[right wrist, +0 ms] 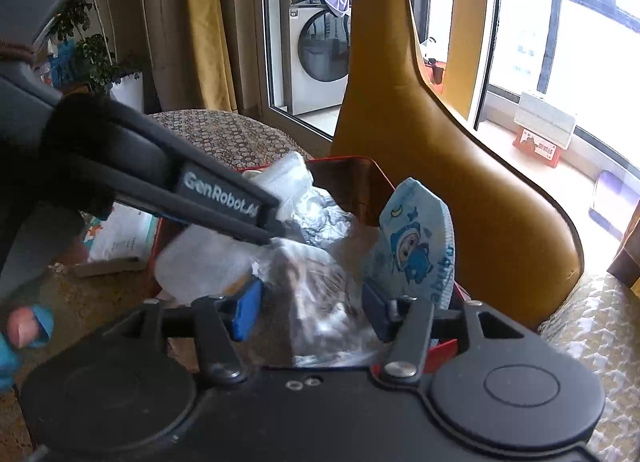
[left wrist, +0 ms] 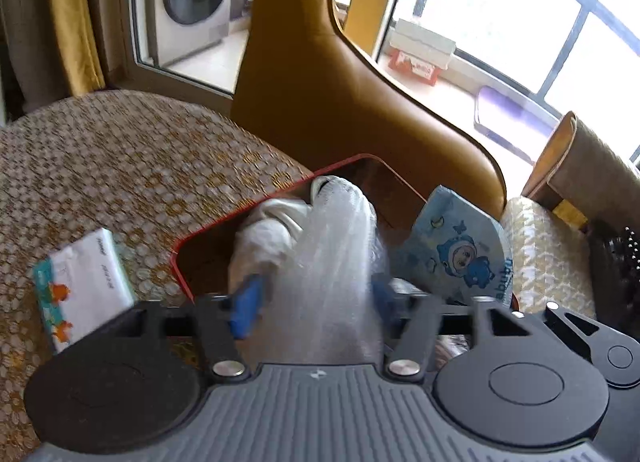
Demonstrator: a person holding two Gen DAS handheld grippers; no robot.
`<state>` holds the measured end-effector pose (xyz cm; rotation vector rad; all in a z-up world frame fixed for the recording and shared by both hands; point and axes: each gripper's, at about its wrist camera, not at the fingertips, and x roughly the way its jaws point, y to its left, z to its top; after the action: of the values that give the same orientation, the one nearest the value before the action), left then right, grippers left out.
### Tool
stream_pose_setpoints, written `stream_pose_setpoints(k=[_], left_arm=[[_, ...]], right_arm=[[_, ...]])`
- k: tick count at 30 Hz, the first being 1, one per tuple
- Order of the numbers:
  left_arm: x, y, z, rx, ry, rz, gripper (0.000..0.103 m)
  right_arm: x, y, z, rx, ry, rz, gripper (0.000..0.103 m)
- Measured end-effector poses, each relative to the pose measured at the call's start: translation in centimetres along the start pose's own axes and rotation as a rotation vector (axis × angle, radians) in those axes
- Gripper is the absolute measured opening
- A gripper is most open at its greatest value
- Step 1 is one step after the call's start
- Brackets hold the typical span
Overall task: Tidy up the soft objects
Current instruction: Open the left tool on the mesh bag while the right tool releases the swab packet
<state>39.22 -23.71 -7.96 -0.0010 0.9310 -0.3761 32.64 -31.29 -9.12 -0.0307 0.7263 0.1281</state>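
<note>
Though blurred, bubble wrap (left wrist: 328, 246) between tool (left wrist: 314, 302) pads

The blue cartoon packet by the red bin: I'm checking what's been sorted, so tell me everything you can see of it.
The blue cartoon packet is a soft, light-blue wrapped pack printed with a blue cartoon figure, moons and lettering. It stands tilted on edge at the right side of the red-rimmed bin, beside the clear bubble wrap and in front of the tan chair back. Neither set of tongs holds it.
</note>
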Motion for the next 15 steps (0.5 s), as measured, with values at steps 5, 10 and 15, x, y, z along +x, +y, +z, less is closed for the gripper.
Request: stream_pose_setpoints(k=[5,10,15], left_arm=[[-1.5,0.5,0.0,-0.011,-0.027,-0.01,0.068],[-3.5,0.7,-0.3,-0.004,-0.055,-0.001,0.068],[-6.1,1.0,-1.0,0.016,-0.085,0.004,0.068]], right_arm=[[-0.6,-0.3,0.0,0.017,-0.016,0.011,0.061],[-1.8,-0.2,0.2,0.021,-0.031,0.023,0.066],[-3.4,-0.6,0.3,0.056,-0.051,0.032,0.072]])
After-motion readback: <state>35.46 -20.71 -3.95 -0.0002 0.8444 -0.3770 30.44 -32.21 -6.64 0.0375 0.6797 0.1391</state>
